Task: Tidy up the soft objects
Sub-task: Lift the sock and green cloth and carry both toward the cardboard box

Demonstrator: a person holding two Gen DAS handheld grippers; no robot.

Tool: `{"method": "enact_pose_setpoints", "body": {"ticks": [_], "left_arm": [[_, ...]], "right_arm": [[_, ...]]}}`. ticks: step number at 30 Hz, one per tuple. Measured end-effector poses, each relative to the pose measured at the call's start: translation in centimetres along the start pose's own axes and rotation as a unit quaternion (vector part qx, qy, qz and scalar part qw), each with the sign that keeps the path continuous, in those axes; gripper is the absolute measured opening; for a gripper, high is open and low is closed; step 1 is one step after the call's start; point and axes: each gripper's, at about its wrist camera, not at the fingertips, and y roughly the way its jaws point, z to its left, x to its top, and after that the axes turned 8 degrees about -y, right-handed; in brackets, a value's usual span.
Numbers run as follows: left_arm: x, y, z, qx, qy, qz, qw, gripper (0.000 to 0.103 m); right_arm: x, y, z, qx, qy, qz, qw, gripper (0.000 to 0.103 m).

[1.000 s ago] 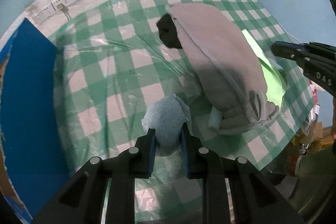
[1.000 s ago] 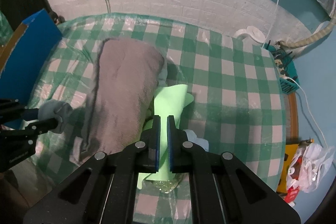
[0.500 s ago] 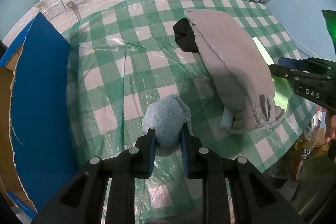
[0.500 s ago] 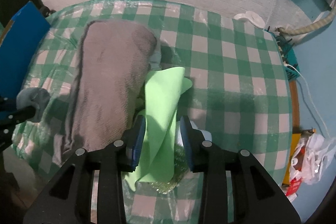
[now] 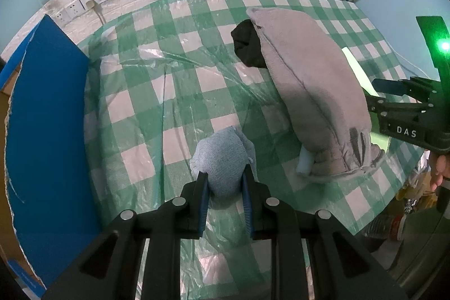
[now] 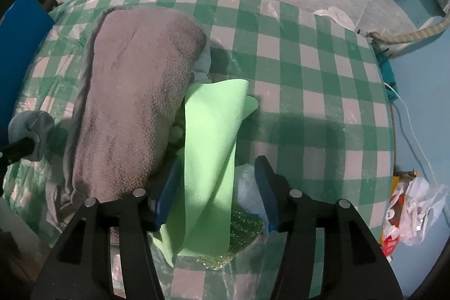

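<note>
My left gripper [image 5: 224, 180] is shut on a light blue knitted bundle [image 5: 223, 156] and holds it over the near part of the green checked table [image 5: 174, 92]. A long grey towel [image 5: 312, 92] lies across the table, with a black cloth [image 5: 247, 45] at its far end. In the right wrist view the grey towel [image 6: 137, 103] lies to the left. My right gripper [image 6: 218, 173] is open around a light green cloth [image 6: 211, 148] that lies over a glittery green pad [image 6: 242, 232] and a white cloth [image 6: 246, 182].
A blue board [image 5: 42, 137] stands at the table's left edge. Wall sockets [image 5: 87, 2] and a cable sit on the white brick wall behind. A plastic bag [image 6: 413, 204] hangs off the right edge. A striped hose [image 6: 410, 33] runs at the far right.
My right gripper has opened from shut and now stands wide around the green cloth. My left gripper has pulled back with the blue bundle still in it.
</note>
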Motion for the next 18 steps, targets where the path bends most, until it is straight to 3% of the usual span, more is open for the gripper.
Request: {"method": "enact_pose_setpoints", "body": {"ticks": [1,3,4,5,8,18], "left_arm": [[0.0,0.0,0.0,0.000,0.000,0.000,1.0000,0.021],[0.2,0.2,0.0,0.000,-0.001,0.001,1.0000,0.021],[0.2,0.3,-0.1,0.001,-0.001,0.001,1.0000,0.021],[0.2,0.3,-0.1,0.001,-0.001,0.001,1.0000,0.021],[0.3,0.3,-0.2,0.001,-0.001,0.002,1.0000,0.021],[0.3,-0.3,-0.2,0.001,0.001,-0.003,1.0000,0.021]], "right_arm": [[0.0,0.1,0.0,0.001,-0.002,0.000,1.000,0.054],[0.0,0.2,-0.1,0.003,-0.009,-0.003,1.000,0.044],[0.0,0.1,0.0,0.008,-0.011,-0.005,1.000,0.026],[0.0,0.1,0.0,0.013,-0.011,-0.003,1.000,0.014],[-0.2,-0.4,0.0,0.005,-0.014,-0.011,1.000,0.008],[-0.2,-4.1,-1.1,0.019,0.014,-0.052,0.998,0.006]]}}
